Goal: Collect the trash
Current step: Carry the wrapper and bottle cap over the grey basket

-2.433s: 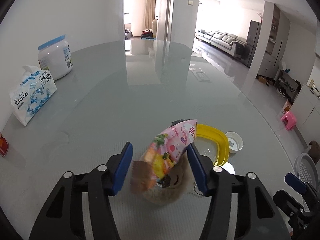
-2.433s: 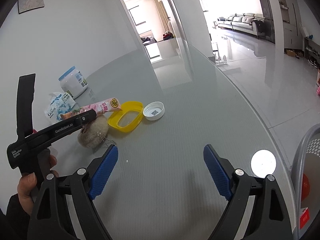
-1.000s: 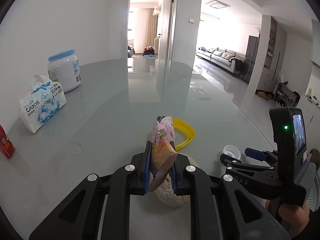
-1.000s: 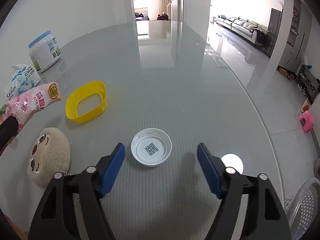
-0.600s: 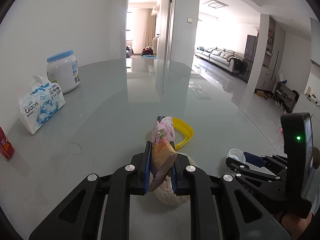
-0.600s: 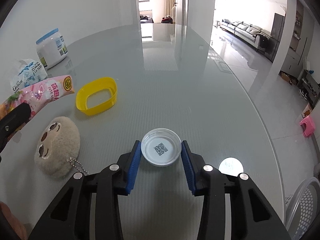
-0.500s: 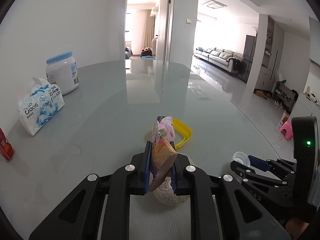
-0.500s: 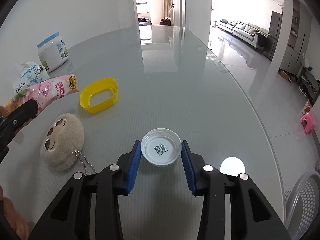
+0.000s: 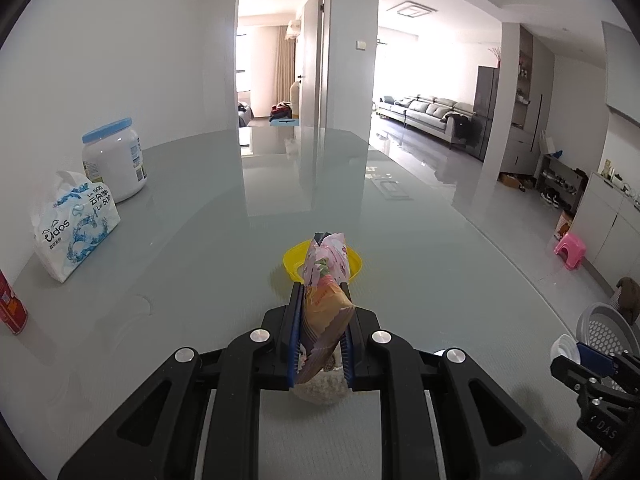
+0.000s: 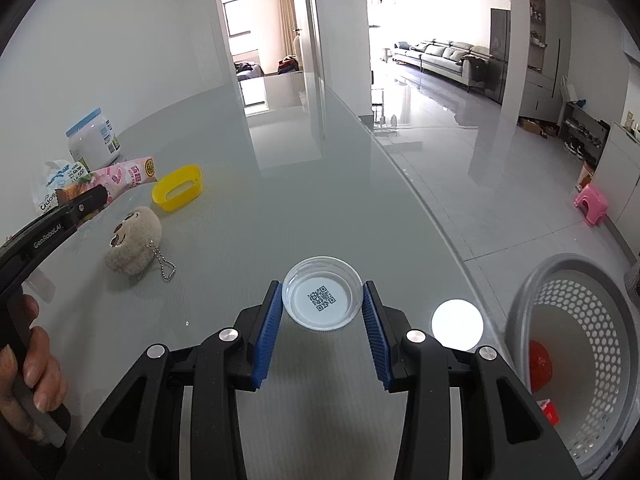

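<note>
My left gripper [image 9: 320,312] is shut on a pink snack wrapper [image 9: 325,280], held up above the glass table [image 9: 200,240]. The same wrapper [image 10: 120,178] shows at the left of the right wrist view. My right gripper [image 10: 323,312] is shut on a white plastic lid [image 10: 322,298] with a QR code, lifted off the table near its right edge. That lid [image 9: 564,350] peeks in at the lower right of the left wrist view. A grey perforated trash basket [image 10: 568,364] stands below the table edge, with red scraps inside.
A yellow oval ring [image 10: 178,188], a beige plush keychain [image 10: 134,240], a tissue pack [image 9: 74,226], a white jar with a blue lid [image 9: 114,158] and a red can [image 9: 12,304] sit on the table. A hand [image 10: 32,384] holds the left gripper's handle.
My right gripper closed on the white lid, lifted it and carried it right toward the basket, which has come into view. The left gripper held still with the wrapper.
</note>
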Demonstrator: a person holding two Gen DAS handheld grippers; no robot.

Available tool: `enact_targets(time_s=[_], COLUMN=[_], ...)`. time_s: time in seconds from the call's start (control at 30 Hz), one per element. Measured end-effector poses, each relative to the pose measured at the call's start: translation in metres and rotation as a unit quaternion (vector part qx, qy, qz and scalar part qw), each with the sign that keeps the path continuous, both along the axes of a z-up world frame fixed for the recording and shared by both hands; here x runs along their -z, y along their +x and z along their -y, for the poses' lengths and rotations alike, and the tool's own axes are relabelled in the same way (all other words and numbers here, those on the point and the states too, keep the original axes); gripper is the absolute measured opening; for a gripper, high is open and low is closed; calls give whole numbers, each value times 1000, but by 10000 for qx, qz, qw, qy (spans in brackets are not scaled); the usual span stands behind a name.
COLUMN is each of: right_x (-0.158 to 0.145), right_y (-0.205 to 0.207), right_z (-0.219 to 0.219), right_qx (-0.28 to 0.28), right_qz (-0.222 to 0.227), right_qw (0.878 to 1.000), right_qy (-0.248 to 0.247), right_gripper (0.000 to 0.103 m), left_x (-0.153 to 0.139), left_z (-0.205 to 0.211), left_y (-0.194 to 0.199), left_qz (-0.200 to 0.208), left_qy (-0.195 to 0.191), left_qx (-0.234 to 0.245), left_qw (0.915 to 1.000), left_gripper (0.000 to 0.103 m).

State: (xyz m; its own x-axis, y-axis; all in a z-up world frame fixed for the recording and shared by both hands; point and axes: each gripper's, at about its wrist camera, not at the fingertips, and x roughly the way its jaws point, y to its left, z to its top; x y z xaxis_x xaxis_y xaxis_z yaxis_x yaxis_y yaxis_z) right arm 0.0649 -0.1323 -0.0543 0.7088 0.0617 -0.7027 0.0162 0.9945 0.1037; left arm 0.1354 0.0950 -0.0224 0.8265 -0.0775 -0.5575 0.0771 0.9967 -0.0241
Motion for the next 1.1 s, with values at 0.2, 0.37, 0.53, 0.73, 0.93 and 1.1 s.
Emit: enact_targets(time_s=[0.2, 0.37, 0.53, 0.73, 0.93, 1.1], right_x=[-11, -17, -20, -19, -12, 3], right_y=[-42, -70, -105, -141, -172, -188], right_z=[38, 72, 119, 166, 204, 233], right_qx=[371, 854, 1435, 2017, 2480, 2709], right_qz=[215, 317, 418, 479, 511, 432], right_qw=[9991, 9958, 9886, 9778, 9666, 9599], right_qy=[74, 114, 202, 297, 393, 578], right_gripper=[39, 39, 39, 39, 39, 39], left_x=[0, -2, -8, -6, 1, 11], left_z=[29, 64, 116, 179, 228, 267], left_y=[-15, -31, -52, -73, -91, -101], left_qz=[102, 97, 158, 80, -6, -127], left_qy=[280, 295, 178, 11, 81, 146], left_qx=[230, 666, 1337, 2101, 2645, 3099], left_qw=[9993, 9973, 9907, 9776, 9644, 9506], left_gripper=[17, 17, 17, 17, 17, 17])
